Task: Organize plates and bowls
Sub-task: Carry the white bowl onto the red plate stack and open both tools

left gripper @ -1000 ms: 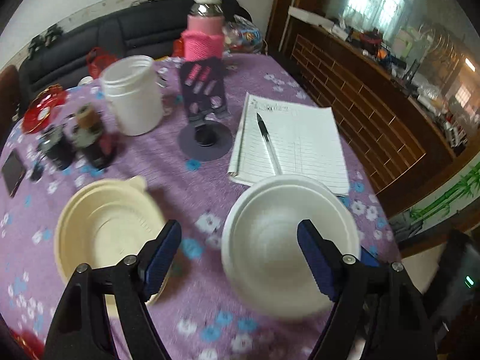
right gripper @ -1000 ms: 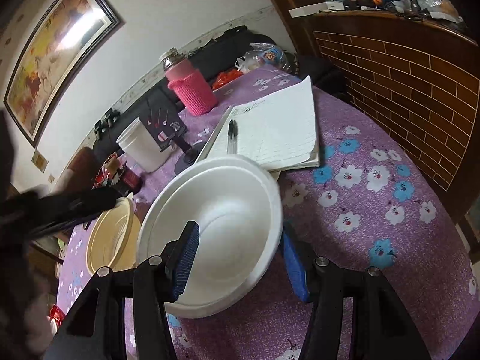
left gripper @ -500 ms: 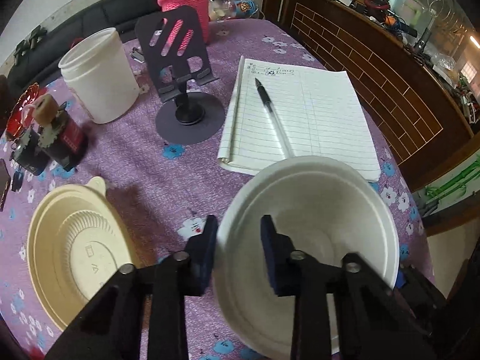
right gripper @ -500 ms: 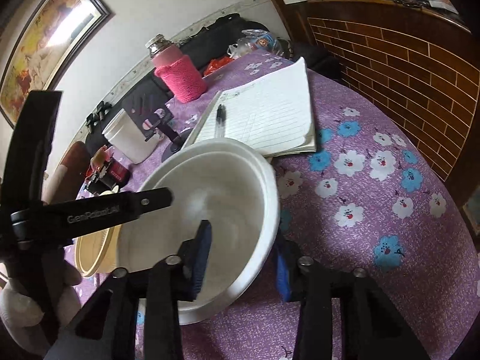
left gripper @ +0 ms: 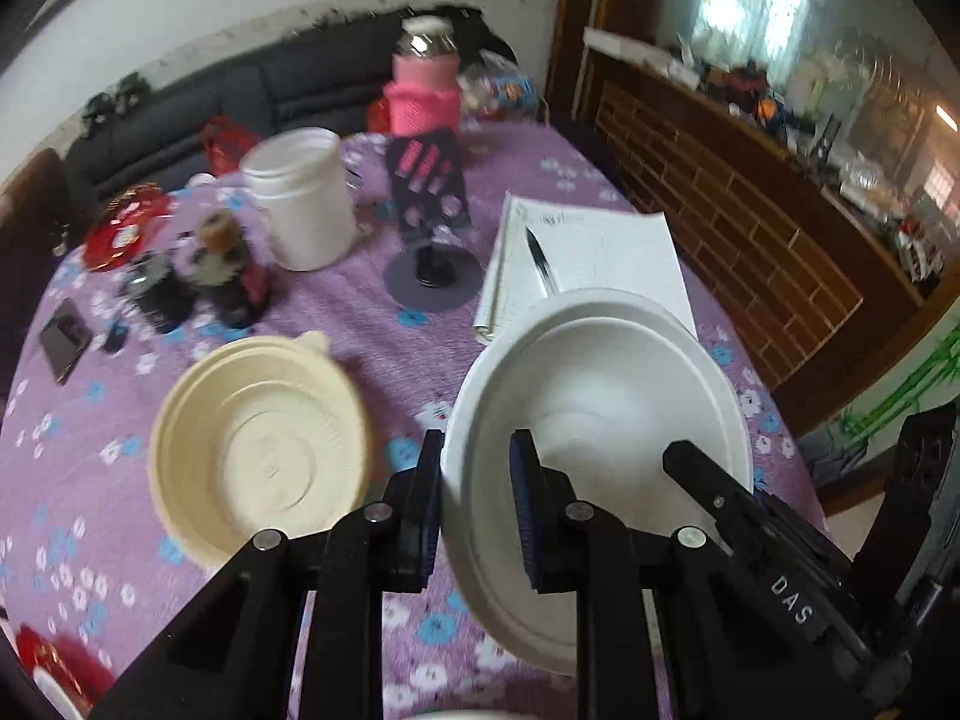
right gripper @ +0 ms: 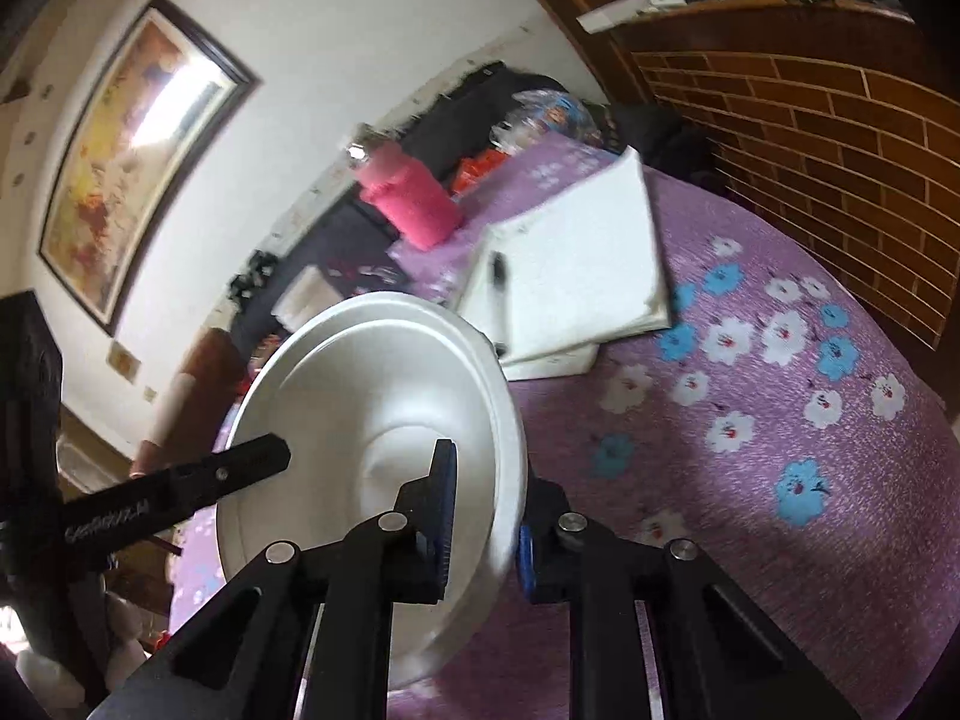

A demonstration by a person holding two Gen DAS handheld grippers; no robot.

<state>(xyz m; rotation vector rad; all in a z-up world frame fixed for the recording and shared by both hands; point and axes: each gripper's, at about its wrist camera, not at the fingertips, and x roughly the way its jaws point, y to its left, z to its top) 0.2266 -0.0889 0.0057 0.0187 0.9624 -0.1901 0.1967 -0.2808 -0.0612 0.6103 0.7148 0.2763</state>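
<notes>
A white bowl (left gripper: 600,396) is lifted off the purple flowered table (left gripper: 372,348) and tilted. My left gripper (left gripper: 477,504) is shut on its left rim. My right gripper (right gripper: 483,534) is shut on its right rim; the bowl (right gripper: 372,396) fills the middle of the right wrist view. The right gripper's finger also shows in the left wrist view (left gripper: 720,498). A cream bowl (left gripper: 258,444) lies on the table to the left of the white one.
A notepad (left gripper: 600,252) with a pen (left gripper: 540,261) lies behind the white bowl. A black phone stand (left gripper: 432,228), a white jar (left gripper: 300,198), a pink-sleeved bottle (left gripper: 426,90) and small dark bottles (left gripper: 228,270) stand further back. A wooden counter (left gripper: 750,210) runs along the right.
Both grippers closed on the white bowl's rims from open, then raised and tilted it off the table.
</notes>
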